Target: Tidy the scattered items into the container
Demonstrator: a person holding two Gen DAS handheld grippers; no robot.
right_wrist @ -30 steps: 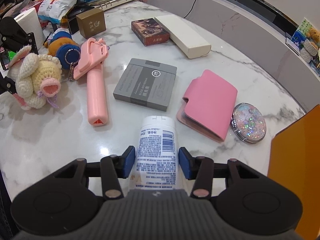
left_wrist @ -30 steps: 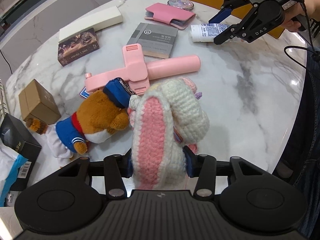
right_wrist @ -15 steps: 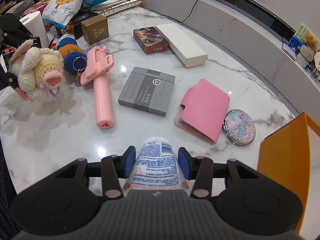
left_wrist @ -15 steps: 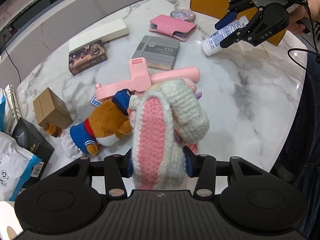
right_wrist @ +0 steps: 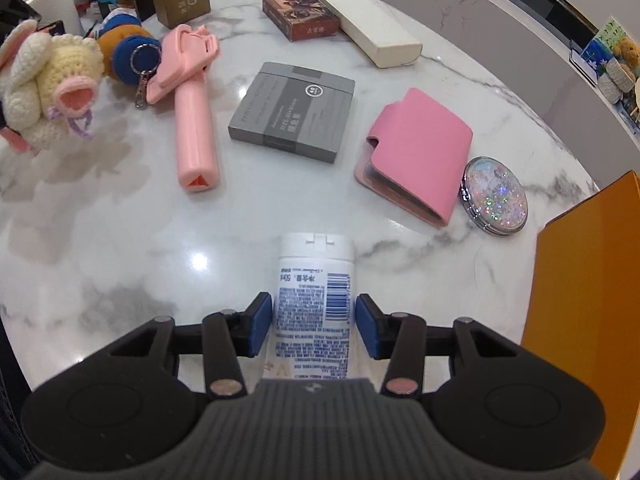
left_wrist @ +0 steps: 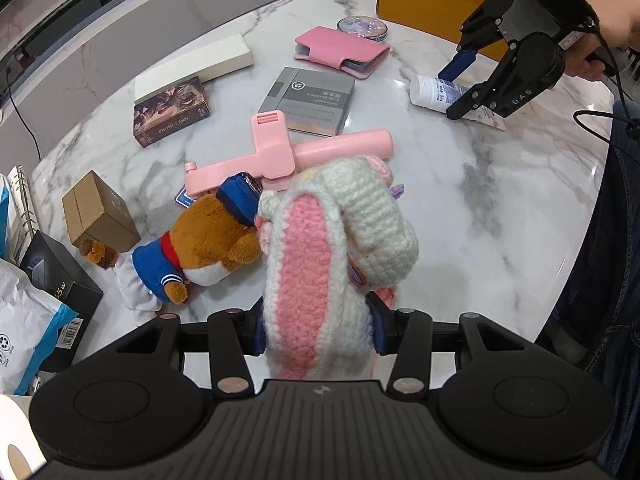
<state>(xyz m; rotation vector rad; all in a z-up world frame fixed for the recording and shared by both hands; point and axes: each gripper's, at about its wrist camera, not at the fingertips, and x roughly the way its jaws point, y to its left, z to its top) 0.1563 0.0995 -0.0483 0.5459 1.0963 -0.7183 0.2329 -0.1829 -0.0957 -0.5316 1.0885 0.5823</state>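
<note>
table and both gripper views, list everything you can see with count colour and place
crochet bunny: 1, cream and pink, in left gripper
white tube: 1, blue print, in right gripper
plush bear: 1, brown and blue, lying beside bunny
pink stick: 1, table centre
grey box: 1, centre
pink wallet: 1, by mirror
glitter compact mirror: 1, near orange container
orange container: 1, right edge
photo card box: 1, dark
cream long box: 1
brown cardboard box: 1
marble table: 1, white
left gripper: black, shut
right gripper: black, shut
</note>
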